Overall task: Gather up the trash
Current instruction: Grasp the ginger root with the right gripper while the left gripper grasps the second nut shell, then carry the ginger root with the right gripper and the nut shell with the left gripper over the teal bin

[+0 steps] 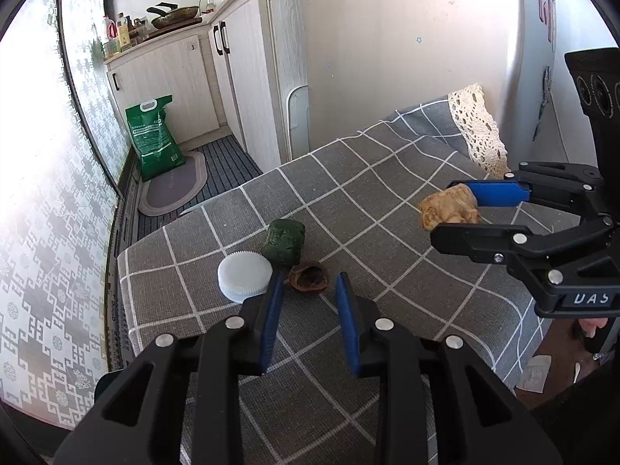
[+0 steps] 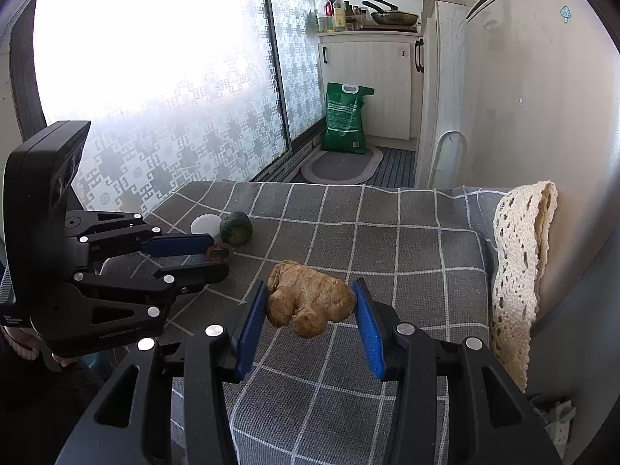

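A tan ginger root [image 2: 310, 302] sits between the blue pads of my right gripper [image 2: 310, 298], which is shut on it just above the grey checked tablecloth [image 2: 407, 232]; it also shows in the left wrist view [image 1: 449, 209]. My left gripper [image 1: 308, 290] is open, its tips either side of a brown walnut shell [image 1: 308, 277] lying on the cloth. A white bottle cap [image 1: 244, 277] and a dark green lump [image 1: 283, 242] lie just beyond the shell. In the right wrist view the left gripper [image 2: 217, 255] flanks the shell [image 2: 220, 252].
The table's left edge drops to the floor beside a patterned glass door [image 1: 58, 232]. A green sack [image 1: 155, 135] and an oval mat [image 1: 174, 190] are on the floor by white cabinets [image 1: 174, 77]. A fridge [image 1: 407, 58] stands behind the table. Lace trim [image 2: 519, 271] hangs at the right.
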`<state>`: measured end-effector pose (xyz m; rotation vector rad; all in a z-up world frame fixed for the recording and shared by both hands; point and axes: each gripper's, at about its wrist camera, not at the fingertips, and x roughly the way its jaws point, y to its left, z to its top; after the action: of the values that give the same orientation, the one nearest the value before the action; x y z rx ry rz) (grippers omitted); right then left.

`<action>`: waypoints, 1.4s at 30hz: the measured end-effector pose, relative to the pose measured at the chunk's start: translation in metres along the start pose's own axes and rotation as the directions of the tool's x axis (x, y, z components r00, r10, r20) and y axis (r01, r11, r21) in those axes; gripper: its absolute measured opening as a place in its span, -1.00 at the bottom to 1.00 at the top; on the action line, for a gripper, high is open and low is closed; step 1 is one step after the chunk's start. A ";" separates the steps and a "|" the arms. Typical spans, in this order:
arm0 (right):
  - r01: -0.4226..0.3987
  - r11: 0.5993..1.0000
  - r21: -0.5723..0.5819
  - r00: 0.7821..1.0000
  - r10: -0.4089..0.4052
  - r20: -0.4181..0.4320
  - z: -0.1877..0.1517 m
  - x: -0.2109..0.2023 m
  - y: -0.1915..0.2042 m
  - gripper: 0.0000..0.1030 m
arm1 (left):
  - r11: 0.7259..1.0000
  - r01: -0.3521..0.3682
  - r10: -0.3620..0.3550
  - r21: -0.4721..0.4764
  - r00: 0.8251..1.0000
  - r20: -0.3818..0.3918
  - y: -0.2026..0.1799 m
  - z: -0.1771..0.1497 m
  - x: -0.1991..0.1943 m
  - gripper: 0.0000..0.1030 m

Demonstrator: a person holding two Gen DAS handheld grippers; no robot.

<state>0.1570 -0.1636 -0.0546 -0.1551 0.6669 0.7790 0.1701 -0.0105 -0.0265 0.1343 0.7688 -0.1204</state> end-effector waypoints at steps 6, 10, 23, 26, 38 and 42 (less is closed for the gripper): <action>-0.007 1.000 0.004 1.000 0.007 0.002 -0.005 -0.004 -0.005 -0.12 | 1.000 -0.019 0.018 -0.015 1.000 -0.008 -0.004 0.005 0.007 -0.46; -0.008 1.000 0.005 1.000 0.008 -0.002 -0.008 -0.006 -0.008 -0.12 | 1.000 -0.026 0.026 -0.018 1.000 -0.005 -0.005 0.006 0.008 -0.56; 0.004 1.000 -0.003 1.000 -0.004 0.009 0.004 -0.011 0.002 -0.12 | 1.000 0.023 -0.022 -0.018 0.998 0.057 -0.006 -0.001 -0.017 -0.56; -0.004 1.000 -0.018 1.000 0.004 0.010 0.010 -0.010 0.011 -0.12 | 0.999 0.039 -0.036 -0.031 0.996 0.086 0.000 -0.003 -0.027 -0.56; -0.046 0.994 -0.099 0.999 0.046 0.004 0.040 0.008 0.073 -0.12 | 0.988 0.068 -0.044 -0.141 0.985 0.164 0.049 -0.027 -0.064 -0.56; -0.056 0.990 -0.130 0.998 0.056 -0.007 0.047 0.016 0.096 -0.12 | 0.975 0.068 -0.029 -0.213 0.983 0.181 0.078 -0.038 -0.076 -0.56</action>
<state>0.1224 -0.0684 -0.0170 -0.2574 0.6257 0.8771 0.1021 0.0771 0.0057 -0.1033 0.6029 -0.0922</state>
